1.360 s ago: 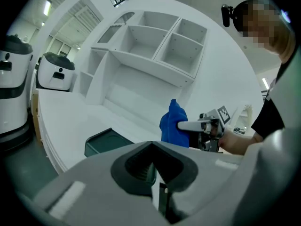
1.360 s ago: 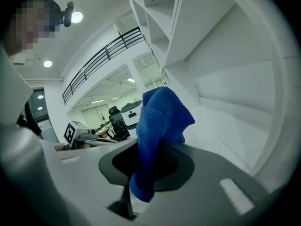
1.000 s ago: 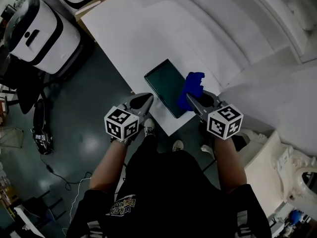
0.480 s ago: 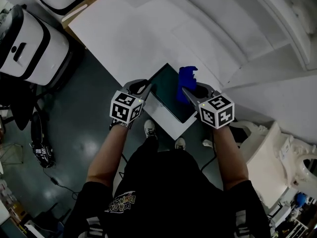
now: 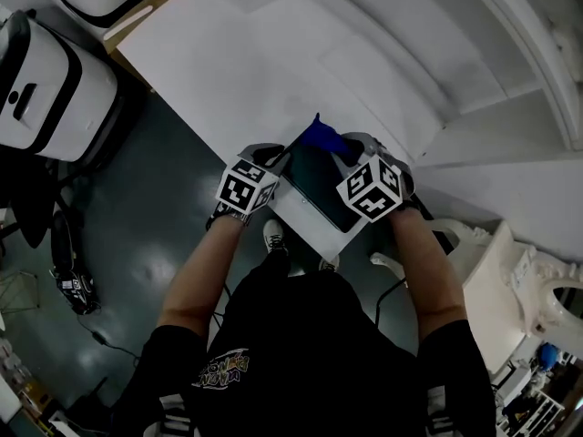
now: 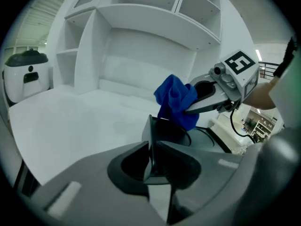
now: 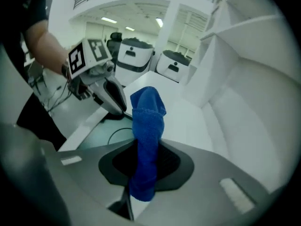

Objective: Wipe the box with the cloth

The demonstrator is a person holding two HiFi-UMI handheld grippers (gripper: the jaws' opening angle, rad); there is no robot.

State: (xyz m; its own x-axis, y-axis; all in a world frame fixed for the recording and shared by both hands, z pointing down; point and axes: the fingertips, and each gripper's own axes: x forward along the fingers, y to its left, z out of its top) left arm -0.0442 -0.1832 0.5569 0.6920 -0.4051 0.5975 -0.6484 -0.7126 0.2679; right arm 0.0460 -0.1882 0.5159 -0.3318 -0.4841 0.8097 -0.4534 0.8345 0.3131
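A flat dark green box (image 5: 317,189) lies at the near corner of the white table (image 5: 228,71). My left gripper (image 5: 277,158) is at the box's left edge and is shut on that thin edge; the left gripper view shows the box's edge (image 6: 150,131) standing pinched between the jaws. My right gripper (image 5: 344,149) is shut on a blue cloth (image 5: 322,137), which hangs over the far end of the box. In the right gripper view the blue cloth (image 7: 146,126) rises from between the jaws, with the left gripper (image 7: 111,96) and the box (image 7: 96,135) beyond.
White shelving and a curved white wall (image 5: 437,53) rise behind the table. White machines (image 5: 46,80) stand on the dark floor to the left. A white ornate piece of furniture (image 5: 537,289) is at the right. The table's near edge (image 5: 301,235) is just in front of my feet.
Both grippers have moved forward over the table. The right gripper has swung the cloth left to the box's far end. The left gripper has closed in on the box's left edge.
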